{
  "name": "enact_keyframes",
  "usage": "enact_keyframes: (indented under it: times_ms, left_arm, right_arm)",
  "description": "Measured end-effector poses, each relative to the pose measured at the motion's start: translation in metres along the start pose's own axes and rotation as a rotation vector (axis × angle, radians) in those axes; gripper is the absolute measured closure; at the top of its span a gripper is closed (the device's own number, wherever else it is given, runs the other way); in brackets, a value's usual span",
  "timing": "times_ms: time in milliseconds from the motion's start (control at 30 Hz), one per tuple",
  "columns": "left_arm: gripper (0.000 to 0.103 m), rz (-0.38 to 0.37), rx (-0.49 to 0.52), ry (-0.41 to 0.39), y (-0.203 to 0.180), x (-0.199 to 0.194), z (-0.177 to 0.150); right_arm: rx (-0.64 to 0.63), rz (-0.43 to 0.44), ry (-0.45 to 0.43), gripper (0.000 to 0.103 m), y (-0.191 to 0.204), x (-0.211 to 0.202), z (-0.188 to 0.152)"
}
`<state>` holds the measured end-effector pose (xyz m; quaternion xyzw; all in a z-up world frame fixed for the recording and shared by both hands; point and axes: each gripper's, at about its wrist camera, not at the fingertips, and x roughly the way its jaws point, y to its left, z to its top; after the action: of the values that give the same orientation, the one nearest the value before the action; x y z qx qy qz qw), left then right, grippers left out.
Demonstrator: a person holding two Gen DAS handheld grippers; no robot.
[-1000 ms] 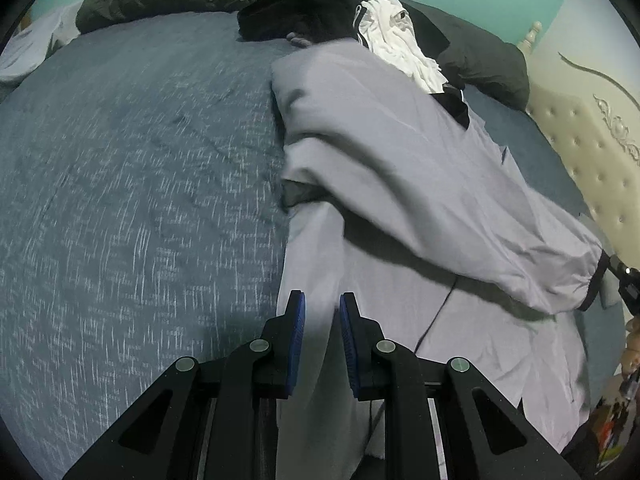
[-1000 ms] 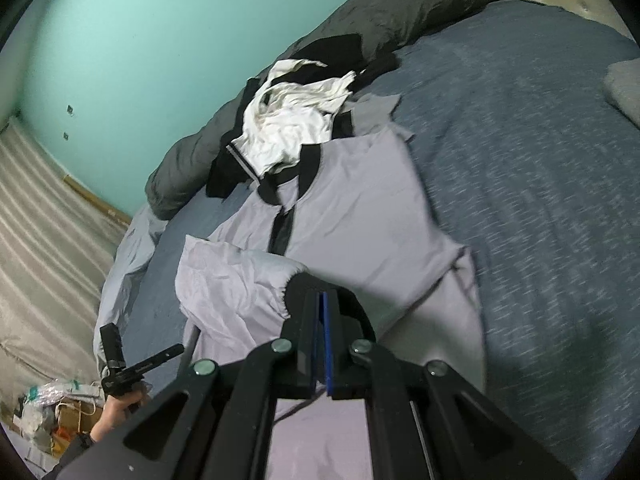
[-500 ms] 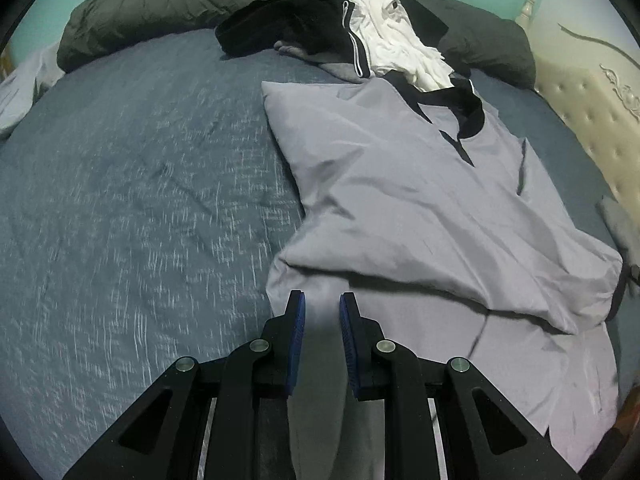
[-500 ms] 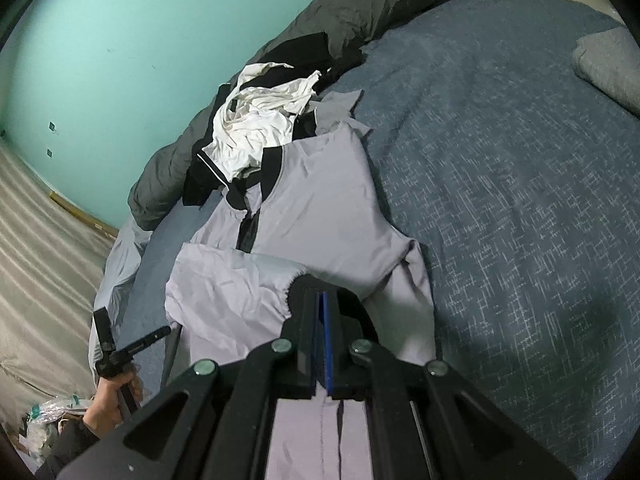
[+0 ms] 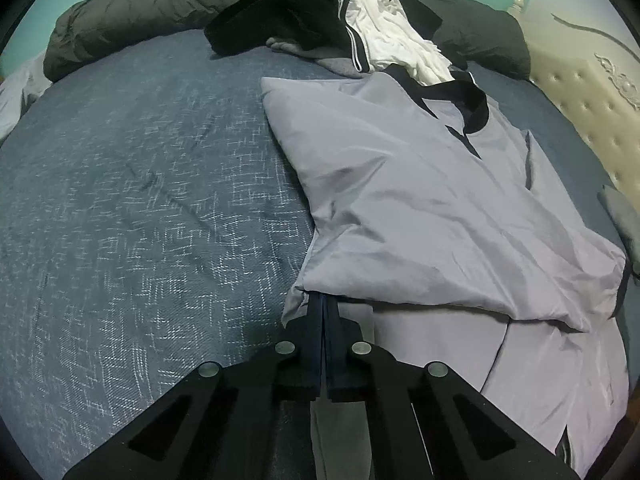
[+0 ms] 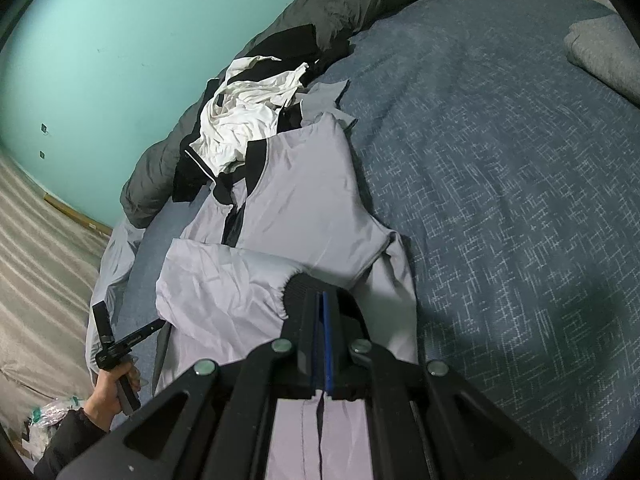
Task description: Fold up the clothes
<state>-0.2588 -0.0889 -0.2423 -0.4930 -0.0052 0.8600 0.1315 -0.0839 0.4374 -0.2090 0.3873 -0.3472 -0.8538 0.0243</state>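
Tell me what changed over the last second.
The left claw closed on the grey jacket's folded edge; it was open before. The sleeve, lifted earlier, was lowered across the jacket's front. The right claw stays shut on the cuff. The clothes pile hasn't moved.

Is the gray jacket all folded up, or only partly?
Only partly. One sleeve lies folded across the gray jacket, but the body is spread long on the bed, its collar showing.
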Motion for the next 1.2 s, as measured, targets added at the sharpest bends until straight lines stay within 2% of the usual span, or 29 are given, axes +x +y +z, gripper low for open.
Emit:
enact_keyframes:
  times_ms: [300, 600, 700, 933, 1000, 1033, 1067, 1100, 1200]
  left_arm:
    - [0.103, 0.005, 0.063, 0.011, -0.004, 0.000, 0.003]
    - [0.103, 0.056, 0.039, -0.046, 0.010, -0.017, 0.002]
    - [0.103, 0.064, 0.033, -0.043, 0.018, -0.021, 0.001]
    - [0.103, 0.000, 0.026, -0.039, 0.016, -0.024, -0.001]
    - [0.103, -0.011, 0.030, -0.037, 0.014, -0.024, -0.002]
    - [0.103, -0.012, 0.032, -0.034, 0.014, -0.024, -0.002]
    - [0.103, -0.010, 0.034, -0.030, 0.013, -0.023, -0.003]
    - [0.103, -0.006, 0.037, -0.025, 0.013, -0.021, -0.004]
    - [0.103, -0.003, 0.042, -0.016, 0.013, -0.017, -0.004]
  right_arm:
    - [0.004, 0.007, 0.007, 0.101, 0.001, 0.001, 0.000]
    - [-0.029, -0.001, 0.060, 0.101, 0.013, -0.009, -0.002]
    - [-0.039, -0.002, 0.075, 0.101, 0.018, -0.015, -0.003]
    - [0.043, -0.038, 0.131, 0.098, -0.009, 0.010, -0.009]
    - [0.027, -0.039, 0.146, 0.098, -0.006, 0.010, -0.015]
    - [0.017, -0.038, 0.155, 0.092, -0.005, 0.010, -0.018]
    - [0.007, -0.037, 0.163, 0.080, -0.003, 0.010, -0.021]
    - [-0.003, -0.037, 0.171, 0.076, -0.001, 0.010, -0.024]
    - [-0.033, -0.035, 0.196, 0.072, 0.005, 0.010, -0.033]
